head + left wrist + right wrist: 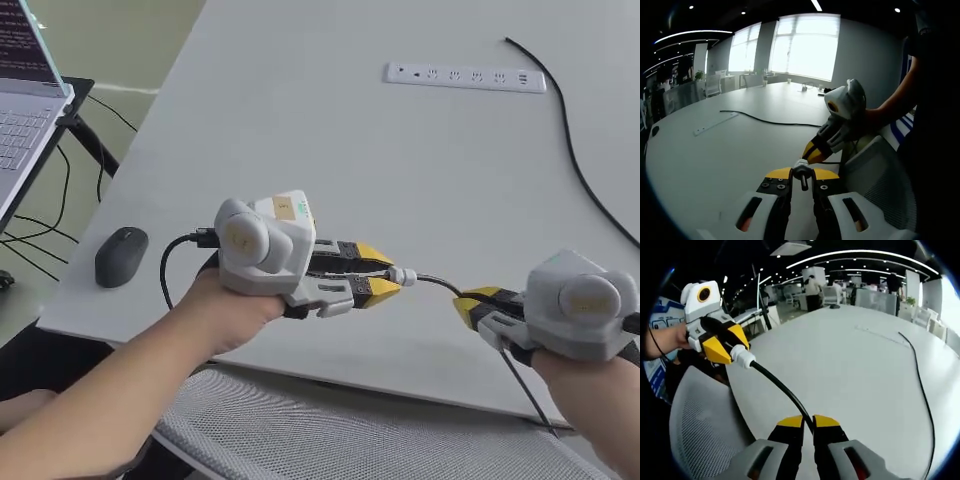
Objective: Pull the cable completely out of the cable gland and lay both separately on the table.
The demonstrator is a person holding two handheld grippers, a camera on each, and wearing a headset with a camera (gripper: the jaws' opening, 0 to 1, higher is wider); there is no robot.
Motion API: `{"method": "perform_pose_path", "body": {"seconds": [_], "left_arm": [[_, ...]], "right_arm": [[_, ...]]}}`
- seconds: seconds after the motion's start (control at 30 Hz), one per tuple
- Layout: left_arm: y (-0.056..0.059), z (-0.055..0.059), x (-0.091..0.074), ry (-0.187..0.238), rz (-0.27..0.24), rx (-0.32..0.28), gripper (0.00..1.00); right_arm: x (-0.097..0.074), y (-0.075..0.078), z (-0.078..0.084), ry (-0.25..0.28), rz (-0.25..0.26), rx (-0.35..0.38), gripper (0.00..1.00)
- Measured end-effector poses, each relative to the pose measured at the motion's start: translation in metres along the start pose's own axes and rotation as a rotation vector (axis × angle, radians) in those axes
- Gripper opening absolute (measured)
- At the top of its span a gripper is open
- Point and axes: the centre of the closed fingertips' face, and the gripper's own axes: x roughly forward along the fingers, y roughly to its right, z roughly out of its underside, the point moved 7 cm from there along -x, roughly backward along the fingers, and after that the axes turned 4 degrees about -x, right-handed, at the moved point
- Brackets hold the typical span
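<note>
Cable gland [741, 356] in left gripper [388, 271], cable [782, 387] in right gripper [807, 421] (both tight).

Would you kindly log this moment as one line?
left tongs: shut on gland | right tongs: shut on cable | cable: in gland

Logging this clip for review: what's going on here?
A person holds two grippers above the near edge of a table. The left gripper is shut on a white cable gland. The right gripper is shut on the black cable running out of it. The cable is not yet pulled free, and neither part lies on the table.
</note>
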Motion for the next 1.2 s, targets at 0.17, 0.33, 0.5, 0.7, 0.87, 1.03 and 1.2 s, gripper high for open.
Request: {"method": "perform_pose_path", "body": {"seconds": [0.17, 0.33, 0.5, 0.7, 0.87, 1.03, 1.2], "left_arm": [[-0.001, 0.000, -0.001, 0.001, -0.002, 0.000, 0.15], [0.000, -0.001, 0.000, 0.004, -0.001, -0.008, 0.15], [0.000, -0.001, 0.000, 0.003, -0.005, -0.004, 0.15], [0.002, -0.003, -0.003, -0.004, -0.004, -0.013, 0.15], [0.002, -0.003, -0.005, -0.004, -0.006, -0.013, 0.15], [0.003, -0.003, -0.005, -0.004, -0.006, -0.017, 0.15], [0.003, -0.003, -0.005, -0.012, -0.006, -0.018, 0.15]], "right_arm": [[0.000, -0.001, 0.001, 0.004, -0.005, -0.001, 0.02], [-0.001, 0.000, 0.002, 0.004, -0.009, -0.005, 0.02], [-0.002, -0.003, 0.002, 0.000, -0.020, -0.038, 0.03], [-0.002, -0.004, 0.002, -0.008, -0.021, -0.080, 0.07], [-0.004, -0.010, -0.006, 0.003, -0.028, -0.126, 0.16], [-0.008, -0.026, -0.029, 0.031, -0.037, -0.390, 0.21], [-0.007, -0.043, -0.041, 0.046, -0.052, -0.493, 0.19]]}}
